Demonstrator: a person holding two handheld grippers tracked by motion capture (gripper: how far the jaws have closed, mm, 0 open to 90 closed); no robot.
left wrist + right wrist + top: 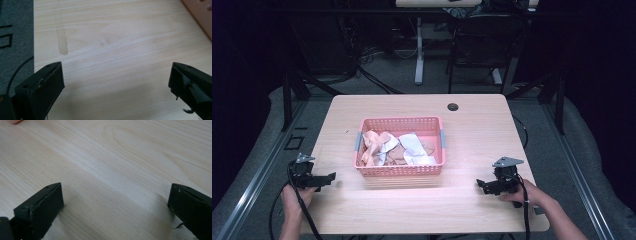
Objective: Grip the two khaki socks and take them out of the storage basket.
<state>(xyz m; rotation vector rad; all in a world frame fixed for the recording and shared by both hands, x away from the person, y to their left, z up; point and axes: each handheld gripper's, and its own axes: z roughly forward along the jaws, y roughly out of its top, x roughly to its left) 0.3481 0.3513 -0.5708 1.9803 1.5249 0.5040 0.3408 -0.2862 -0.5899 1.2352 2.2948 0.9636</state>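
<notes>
A pink plastic basket [399,171] stands in the middle of the light wooden table [472,135]; inside lie crumpled pale cloths, peach [373,145] and white [414,146]. My left gripper [332,177] rests low at the table's left front, left of the basket, open with nothing between its jaws. In the left gripper view the left gripper [116,82] has its jaws wide apart over bare wood, with the basket's corner [200,15] at the top right. My right gripper [480,184] sits at the right front, open and empty. In the right gripper view the right gripper [116,202] also spans bare wood.
A round cable hole [453,106] lies near the table's far edge. Beyond the table stand desk legs [419,55], a chair [482,45] and cables on the grey floor. Dark frame struts [292,90] flank the table. A faint stain [62,42] marks the wood near the left edge.
</notes>
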